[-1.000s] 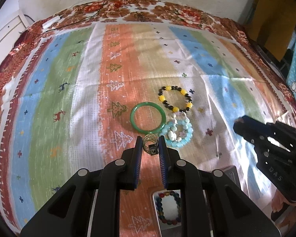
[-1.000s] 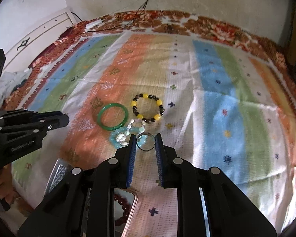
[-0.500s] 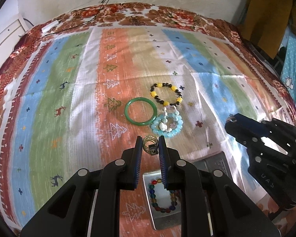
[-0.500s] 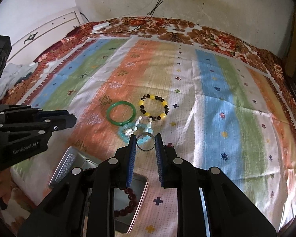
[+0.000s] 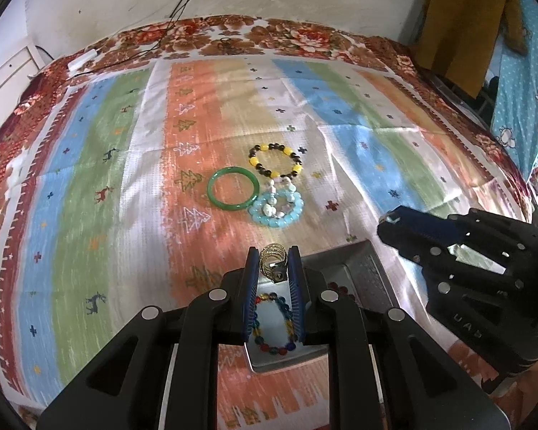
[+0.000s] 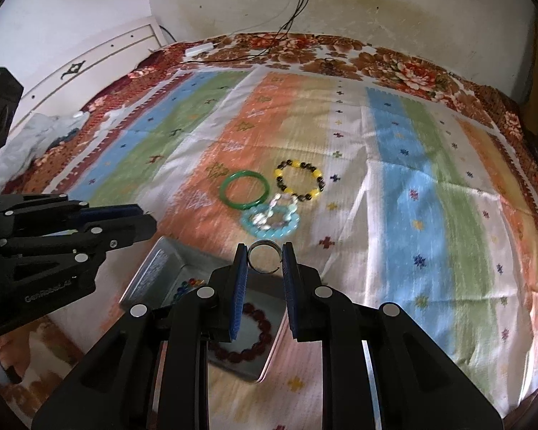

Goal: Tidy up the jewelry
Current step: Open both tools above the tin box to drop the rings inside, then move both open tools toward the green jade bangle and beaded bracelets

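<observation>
Two grippers each clamp a small piece above the open metal tin (image 5: 373, 261): the left gripper (image 5: 272, 263) is clenched on a gold coiled ring (image 5: 271, 258), the right gripper (image 6: 264, 259) on a thin silver ring (image 6: 264, 257) standing on edge across its pads. Both loads hang over the tin's far edge, with its compartments just below and nearer the wrists, so each drop likely needs a short pull back. Three bracelets remain on the striped cloth (image 5: 89, 186) beyond: green bangle (image 5: 233, 188), yellow-and-black beads (image 5: 276, 161), pale blue beads (image 5: 277, 209).
</observation>
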Available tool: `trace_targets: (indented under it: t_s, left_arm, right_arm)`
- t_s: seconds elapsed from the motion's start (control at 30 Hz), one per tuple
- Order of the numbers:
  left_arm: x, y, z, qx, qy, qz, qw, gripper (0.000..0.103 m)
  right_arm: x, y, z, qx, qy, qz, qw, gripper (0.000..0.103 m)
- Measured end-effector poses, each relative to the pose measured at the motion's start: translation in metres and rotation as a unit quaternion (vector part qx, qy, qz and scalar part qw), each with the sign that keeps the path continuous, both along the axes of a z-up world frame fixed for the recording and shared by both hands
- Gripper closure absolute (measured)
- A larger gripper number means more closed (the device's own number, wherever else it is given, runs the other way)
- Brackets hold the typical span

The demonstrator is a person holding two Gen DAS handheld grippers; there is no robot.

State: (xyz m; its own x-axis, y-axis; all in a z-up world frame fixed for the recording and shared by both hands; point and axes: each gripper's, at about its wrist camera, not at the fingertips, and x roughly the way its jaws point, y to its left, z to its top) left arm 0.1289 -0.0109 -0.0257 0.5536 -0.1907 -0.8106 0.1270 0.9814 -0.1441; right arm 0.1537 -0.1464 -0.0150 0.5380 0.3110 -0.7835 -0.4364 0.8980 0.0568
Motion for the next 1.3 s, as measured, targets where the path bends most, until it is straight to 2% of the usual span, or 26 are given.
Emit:
trace_targets:
  t_s: [0.47, 0.5, 0.53, 0.57, 0.6, 0.63, 0.97, 1.3]
  left_arm:
    - [-0.009, 0.000, -0.006, -0.010, 0.008, 0.014, 0.9998, 0.087]
    - [-0.009, 0.002, -0.006, -0.012, 0.007, 0.017, 0.9997, 0.086]
    - [-0.008, 0.004, -0.005, -0.017, 0.006, 0.022, 0.9996, 0.080]
    - [-0.008, 0.006, -0.004, -0.020, 0.006, 0.025, 0.9995, 0.073]
    - [-0.007, 0.008, -0.004, -0.023, 0.007, 0.027, 0.9994, 0.072]
    - [-0.007, 0.009, -0.005, -0.024, 0.007, 0.027, 0.9993, 0.072]
    - [-0.005, 0.010, -0.006, -0.022, 0.010, 0.026, 0.9994, 0.072]
    - [0.008, 0.018, -0.011, -0.016, 0.017, 0.035, 0.9991, 0.072]
  right_arm:
    - [-0.015, 0.004, -0.003, 0.006, 0.009, 0.015, 1.000, 0.083]
    - [-0.014, 0.003, -0.003, 0.006, 0.010, 0.012, 1.000, 0.082]
    - [-0.014, 0.003, -0.003, 0.007, 0.010, 0.012, 1.000, 0.081]
    - [-0.013, 0.003, -0.004, 0.007, 0.012, 0.011, 1.000, 0.073]
    - [-0.012, 0.002, -0.004, 0.008, 0.012, 0.010, 1.000, 0.059]
    - [-0.012, 0.002, -0.004, 0.010, 0.012, 0.008, 1.000, 0.056]
    - [-0.010, 0.001, -0.006, 0.007, 0.019, 0.008, 1.000, 0.056]
    - [0.011, -0.010, -0.009, 0.019, 0.025, -0.018, 0.999, 0.056]
